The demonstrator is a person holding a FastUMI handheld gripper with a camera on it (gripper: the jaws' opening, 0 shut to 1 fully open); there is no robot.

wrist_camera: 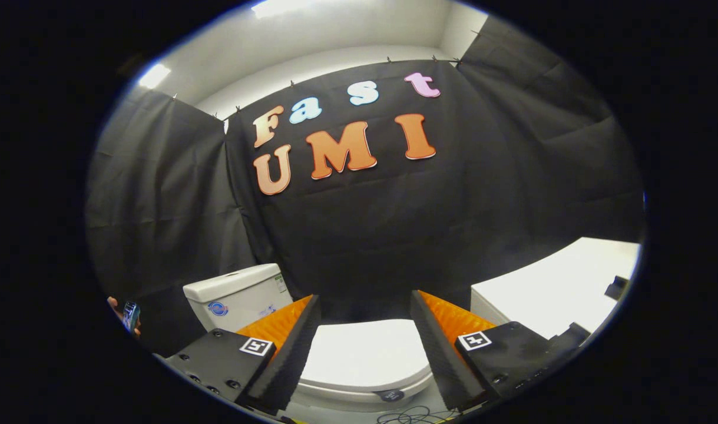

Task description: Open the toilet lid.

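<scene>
**A:** Where is the toilet lid (367, 353) right now?

**B:** Flat down on the bowl, closed. It lies between the two fingers and a little below them, at about six o'clock from the middle of the booth wall. The gripper (364, 330) hangs over it with its jaws wide apart, holding nothing, and I judge it is not touching the lid yet.

**A:** So the opening hasn't begun?

**B:** That's how I read it. This looks like the approach. The lid's front rim (364, 393) curves just under the fingertips, with a small dark disc (392, 396) stuck on it at roughly five o'clock from the lid's centre.

**A:** How should the lift go?

**B:** I would drop lower and come in at that front rim, since the hinge must be at the far end by the tank (241, 297), which stands at ten o'clock from the lid. Get one finger under the edge, or pinch the rim lightly, then swing up and back along an arc about the hinge, not straight up. A hard squeeze on smooth plastic may slip.

**A:** Anything nearby to mind?

**B:** A white counter (562, 288) at two o'clock from the lid, loose cables (412, 417) on the floor at six, and a person's hand (123, 315) holding something small off at nine o'clock, well apart.
</scene>
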